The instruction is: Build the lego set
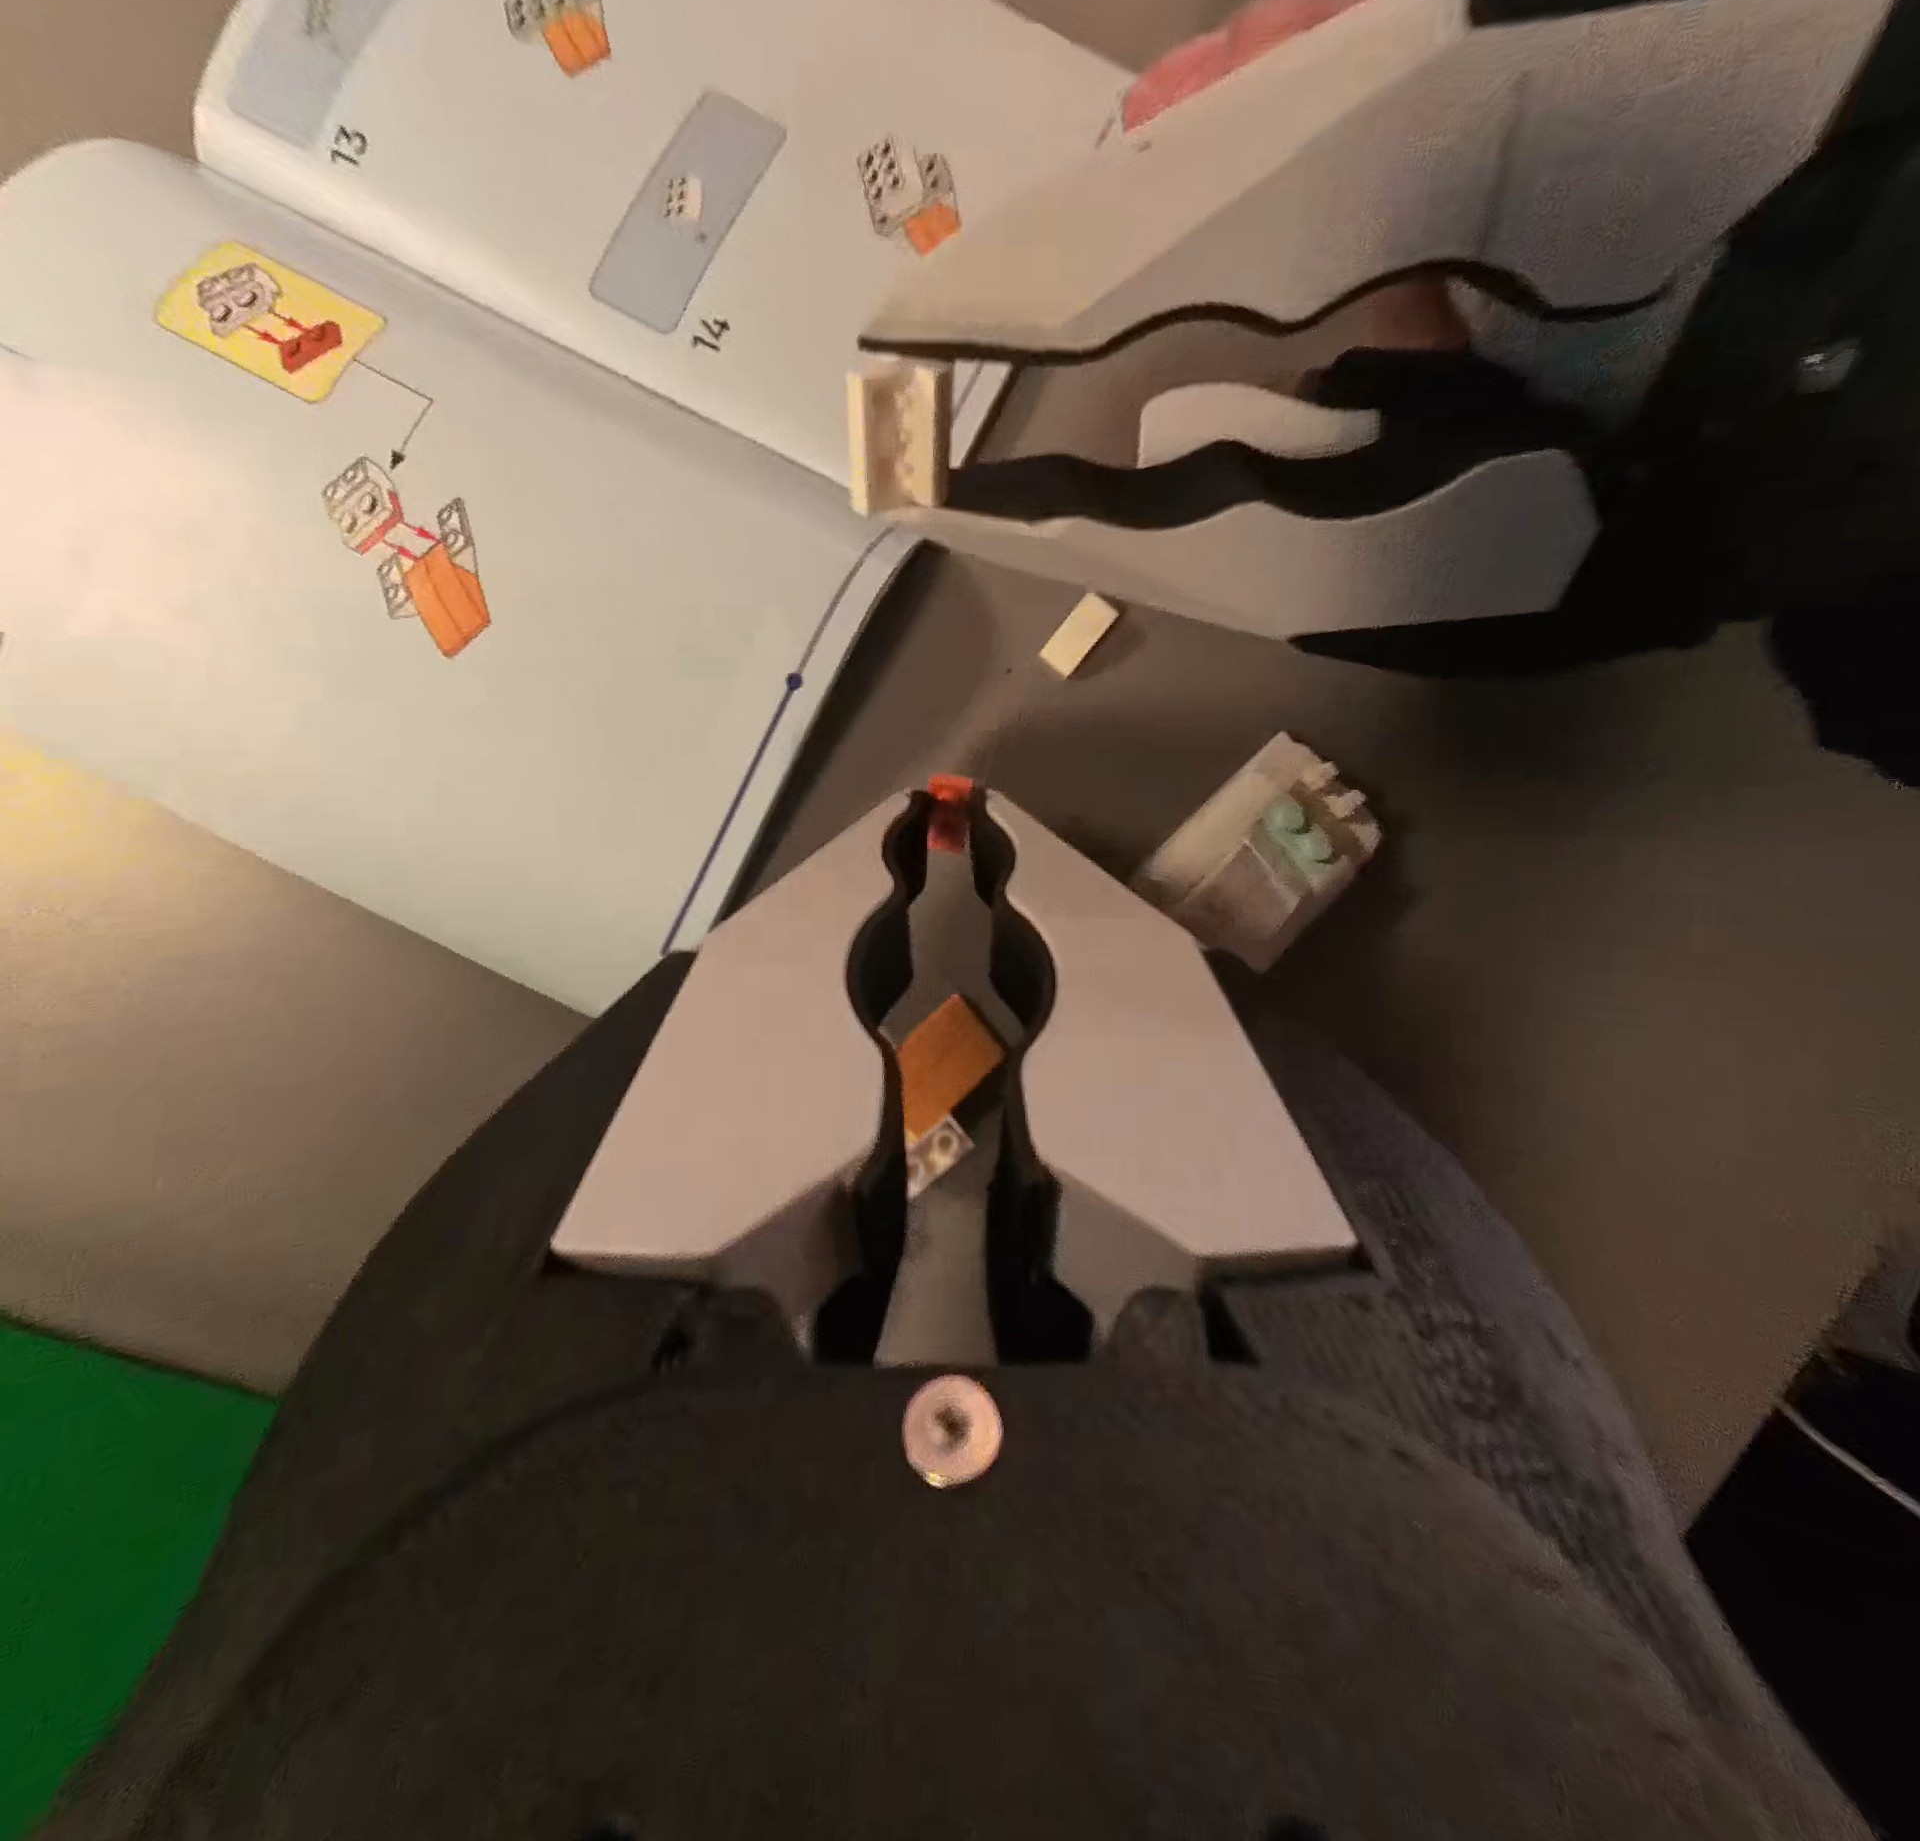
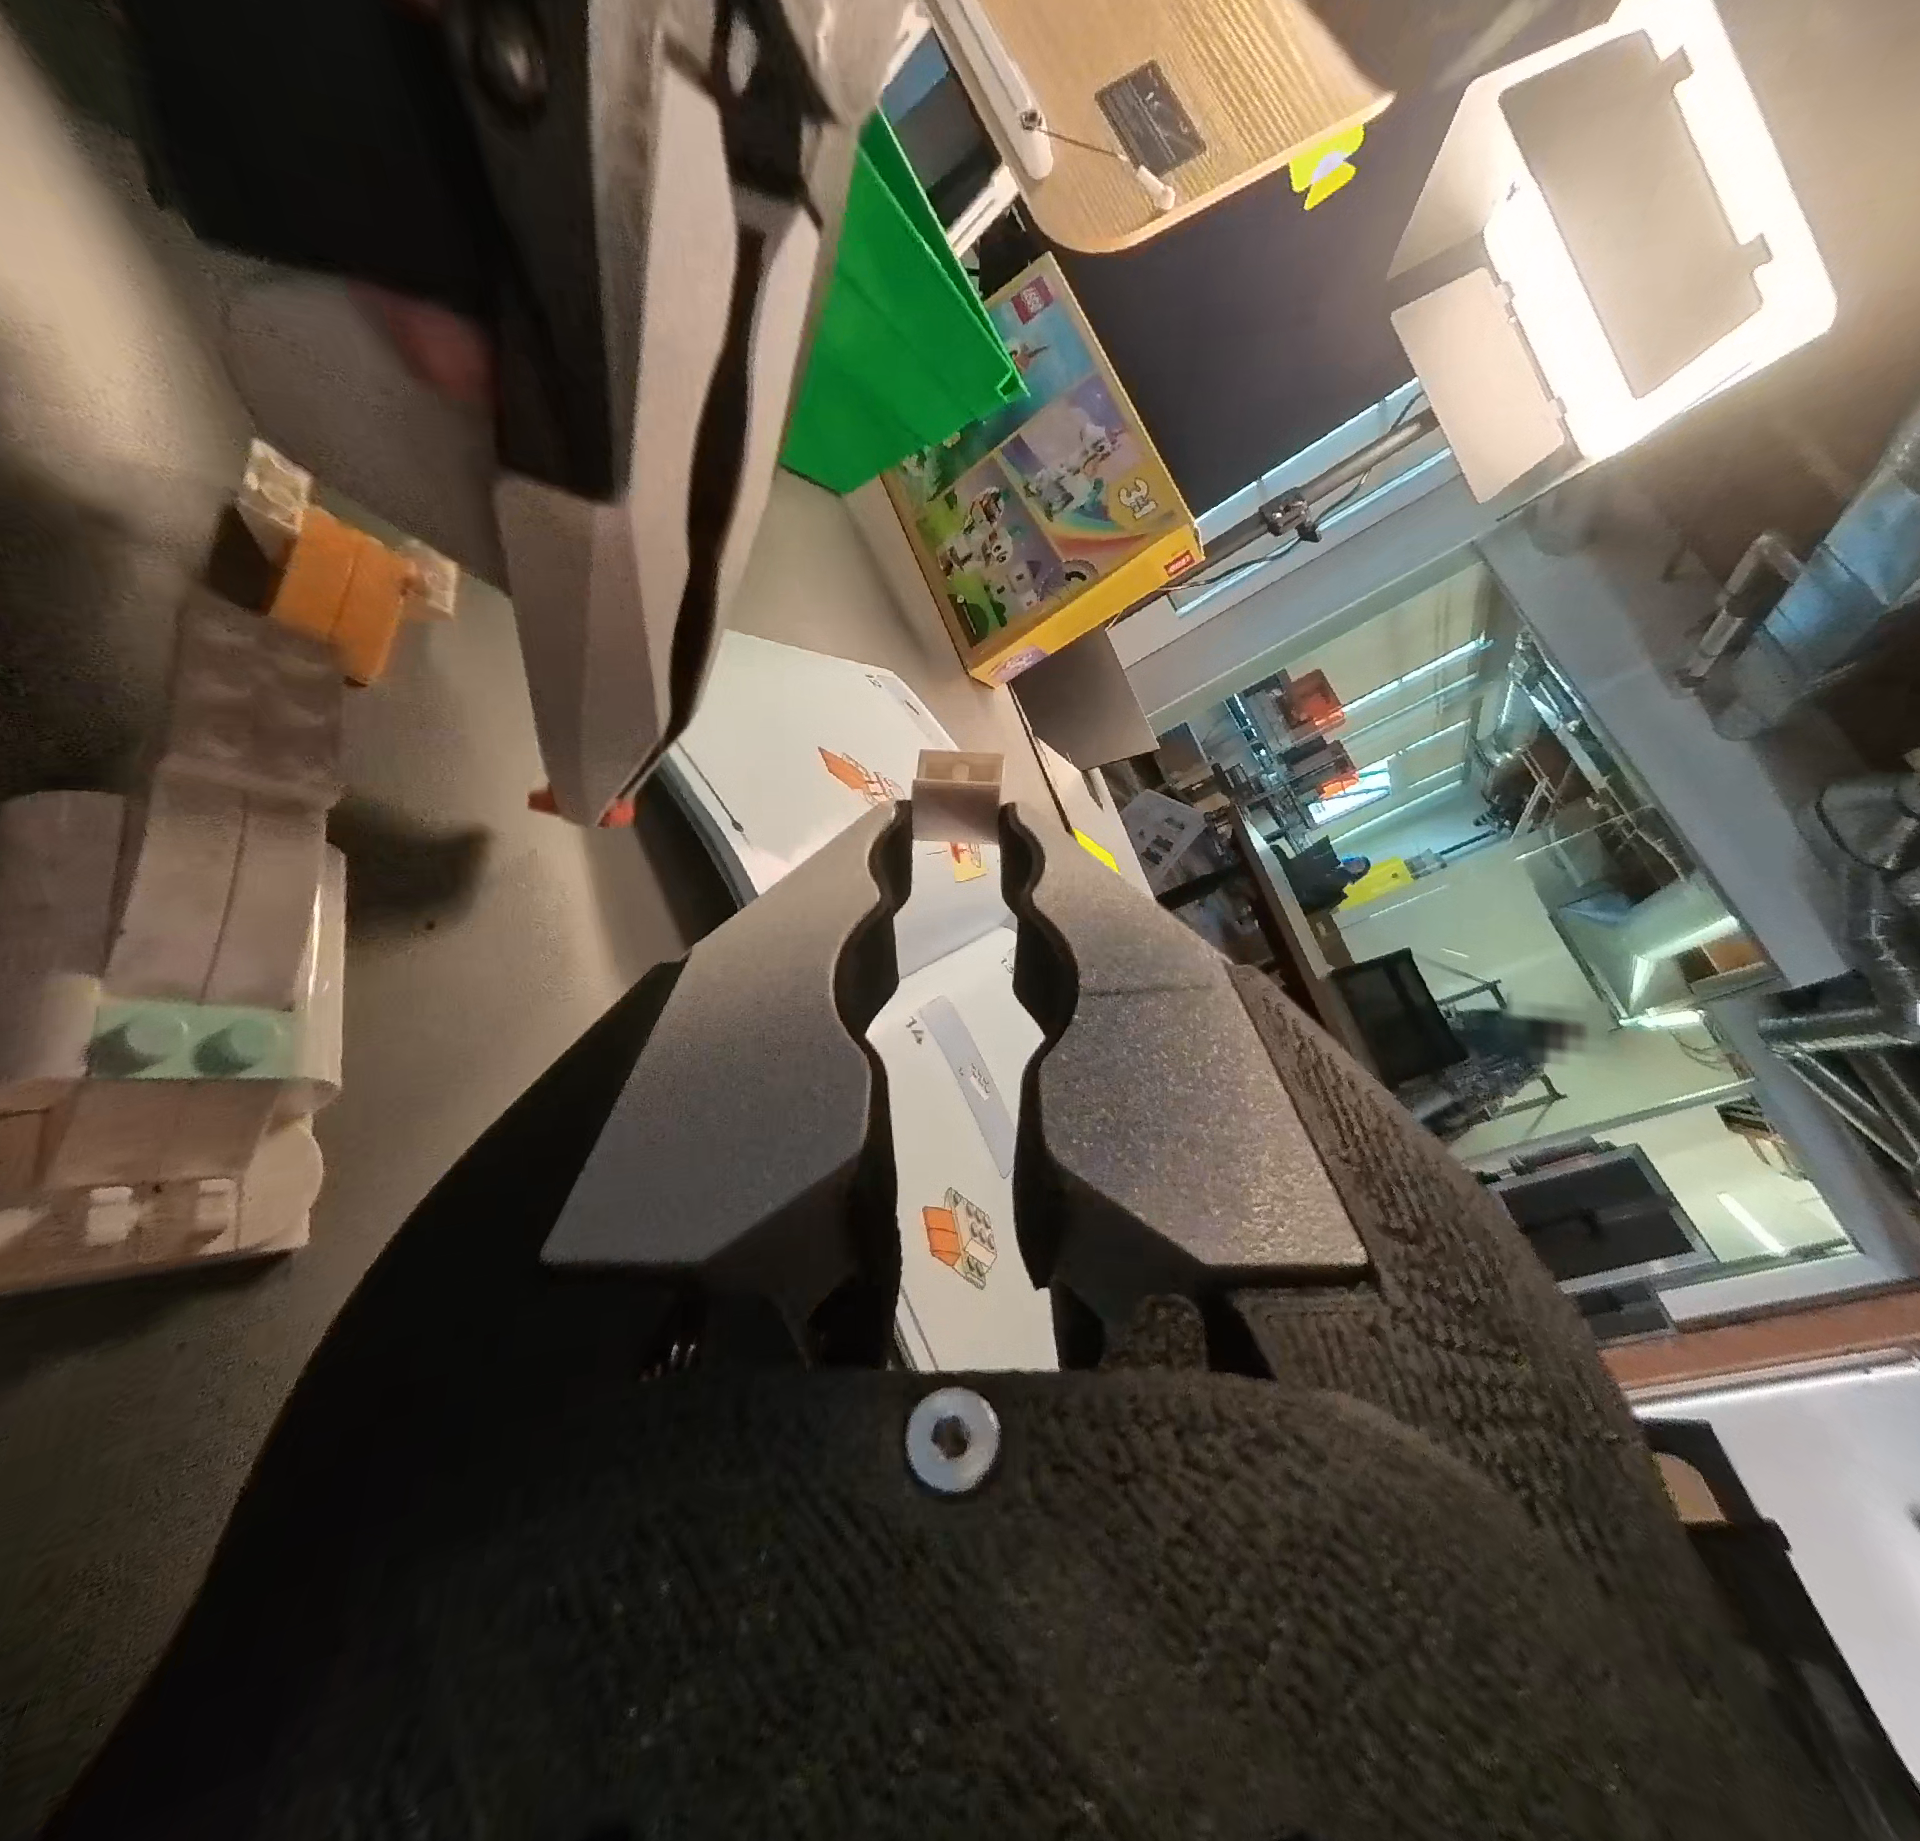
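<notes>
While the open instruction booklet (image 1: pixel 436 503) fills the upper left of the left wrist view, the right gripper (image 1: pixel 914 441) reaches in from the upper right, closed on a white brick (image 1: pixel 899 435) above the page edge. At the centre, the left gripper (image 1: pixel 948 804) pinches a small red piece (image 1: pixel 948 812). A white and mint block assembly (image 1: pixel 1262 846) stands on the grey table (image 1: pixel 1455 960) at the right, with a small white tile (image 1: pixel 1078 631) near it.

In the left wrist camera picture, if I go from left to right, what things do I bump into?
Green sheet → open instruction booklet → red piece in the left gripper → loose cream tile → white block build with mint studs.
</notes>
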A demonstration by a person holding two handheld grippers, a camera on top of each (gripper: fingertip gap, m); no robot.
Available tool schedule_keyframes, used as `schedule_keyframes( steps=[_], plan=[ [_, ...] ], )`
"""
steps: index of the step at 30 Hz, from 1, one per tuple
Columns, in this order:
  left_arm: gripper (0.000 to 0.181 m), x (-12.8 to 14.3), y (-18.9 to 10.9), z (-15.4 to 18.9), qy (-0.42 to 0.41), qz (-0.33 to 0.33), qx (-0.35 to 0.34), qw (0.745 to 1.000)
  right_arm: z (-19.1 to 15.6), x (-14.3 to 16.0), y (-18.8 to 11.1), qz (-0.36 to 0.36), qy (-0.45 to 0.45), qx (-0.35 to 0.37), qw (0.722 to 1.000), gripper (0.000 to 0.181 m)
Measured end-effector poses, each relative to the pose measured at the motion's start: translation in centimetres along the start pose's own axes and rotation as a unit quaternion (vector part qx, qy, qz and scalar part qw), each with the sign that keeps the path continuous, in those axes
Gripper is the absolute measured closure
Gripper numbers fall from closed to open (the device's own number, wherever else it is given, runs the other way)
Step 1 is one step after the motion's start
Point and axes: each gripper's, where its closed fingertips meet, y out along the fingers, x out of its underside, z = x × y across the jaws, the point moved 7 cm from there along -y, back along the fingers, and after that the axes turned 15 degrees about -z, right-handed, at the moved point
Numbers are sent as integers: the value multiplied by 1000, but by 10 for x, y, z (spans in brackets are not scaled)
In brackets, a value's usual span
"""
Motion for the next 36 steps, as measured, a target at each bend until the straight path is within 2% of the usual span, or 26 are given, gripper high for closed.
schedule_keyframes(
  steps=[4,6,7,9,13,17,19,21,25,28,31,34,36],
  plan=[
    [174,-2,11,-4,0,-30,-2,1000,1,0,0,4,2,3,1000,166],
    [165,0,14,-5,3,-29,4,1000,1,0,0,5,5,2,1000,166],
    [155,0,12,-4,7,-23,8,1000,1,0,0,7,8,-1,1000,166],
    [149,3,7,-3,24,-5,2,1000,2,-2,-2,19,21,-9,1000,166],
    [148,9,-19,-2,66,116,-40,990,10,-7,-10,69,90,-59,992,166],
    [149,17,-46,5,81,276,-64,956,17,-14,-18,144,216,-177,949,166],
    [154,19,-53,10,77,334,-49,938,17,-17,-20,174,256,-223,924,167],
    [159,18,-56,15,59,370,-4,927,14,-18,-20,180,242,-219,928,166],
    [159,12,-49,9,1,356,66,932,3,-23,-21,171,164,-175,956,166],
    [169,11,-45,8,-10,339,112,934,-1,-24,-20,163,136,-157,964,166],
    [172,12,-44,5,-20,322,136,937,-4,-25,-19,155,109,-137,972,166],
    [173,14,-44,4,1,307,109,945,-8,-25,-19,146,71,-118,980,165],
    [173,17,-41,1,36,285,23,958,-9,-22,-18,140,65,-135,979,163]
  ],
)
